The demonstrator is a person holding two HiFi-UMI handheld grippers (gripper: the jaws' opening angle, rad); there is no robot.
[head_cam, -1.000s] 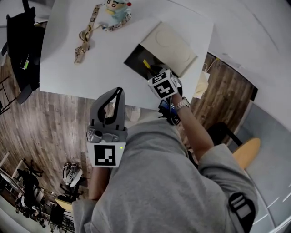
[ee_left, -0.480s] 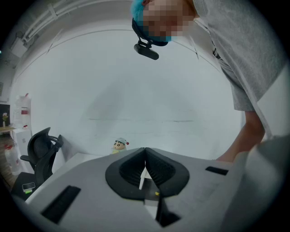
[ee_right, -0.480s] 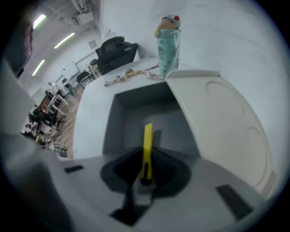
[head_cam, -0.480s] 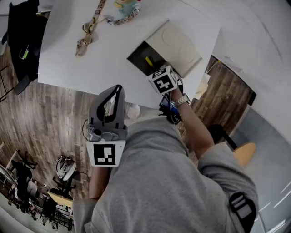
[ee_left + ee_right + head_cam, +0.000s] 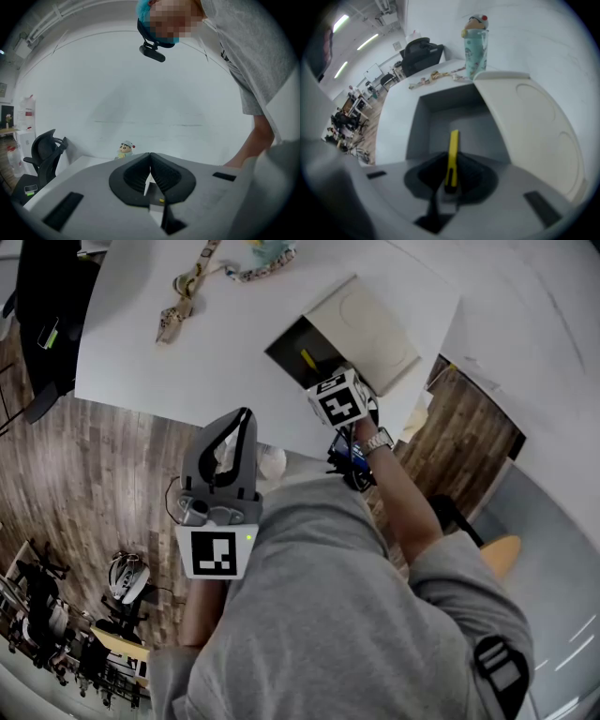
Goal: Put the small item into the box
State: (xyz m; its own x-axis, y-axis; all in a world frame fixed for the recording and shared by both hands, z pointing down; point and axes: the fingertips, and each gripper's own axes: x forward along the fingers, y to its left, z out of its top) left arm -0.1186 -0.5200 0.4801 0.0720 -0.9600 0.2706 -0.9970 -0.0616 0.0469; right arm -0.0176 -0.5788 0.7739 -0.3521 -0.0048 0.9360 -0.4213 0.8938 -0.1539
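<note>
An open box with a dark grey inside lies on the white table, its beige lid folded back to the right. My right gripper is shut on a thin yellow stick-like item. The item's far end pokes out over the box's near part. In the right gripper view the yellow item stands between the jaws of the right gripper, above the box floor. My left gripper hangs off the table's near edge, shut and empty; its tips meet.
A bottle with a cartoon-figure cap and a patterned lanyard lie at the table's far side. A black office chair stands left of the table. The table's near edge runs just beyond the left gripper; wooden floor lies below.
The head view has shifted, so the table sits slightly higher in it. The right gripper still holds the yellow item over the box's near end. The left gripper has barely moved.
</note>
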